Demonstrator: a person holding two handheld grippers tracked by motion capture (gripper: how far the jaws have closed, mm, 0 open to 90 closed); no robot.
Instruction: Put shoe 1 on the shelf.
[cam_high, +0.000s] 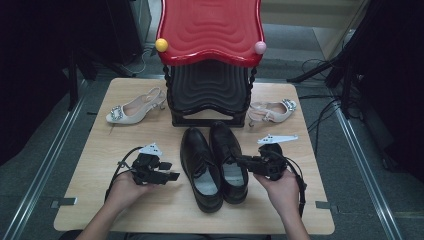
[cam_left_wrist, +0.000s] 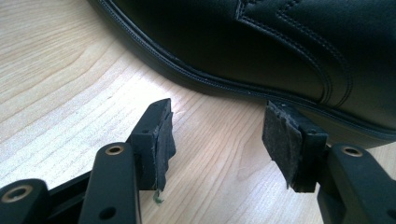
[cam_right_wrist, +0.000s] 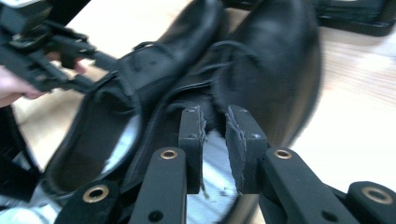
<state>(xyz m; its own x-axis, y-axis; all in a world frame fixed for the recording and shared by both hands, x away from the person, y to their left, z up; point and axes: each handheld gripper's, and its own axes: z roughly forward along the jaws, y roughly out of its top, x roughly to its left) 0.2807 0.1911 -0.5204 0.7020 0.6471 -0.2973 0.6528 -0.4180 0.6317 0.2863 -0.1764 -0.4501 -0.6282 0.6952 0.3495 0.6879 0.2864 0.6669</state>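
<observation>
Pair of black shoes (cam_high: 214, 167) side by side mid-table. Left gripper (cam_high: 172, 176) spread, nothing between, just beside the left shoe (cam_high: 200, 170). Right gripper (cam_high: 240, 161) over the right shoe (cam_high: 229, 162) (collar between the narrow jaws; grip cannot be told).

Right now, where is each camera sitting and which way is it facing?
High view: above the person's table edge, looking forward and down; both forearms, left tongs, right tongs.
Left gripper view: rides the left tongs, facing the left black shoe over the table; open jaws.
Right gripper view: rides the right tongs, over the right black shoe.
Shared: both black shoes.
</observation>
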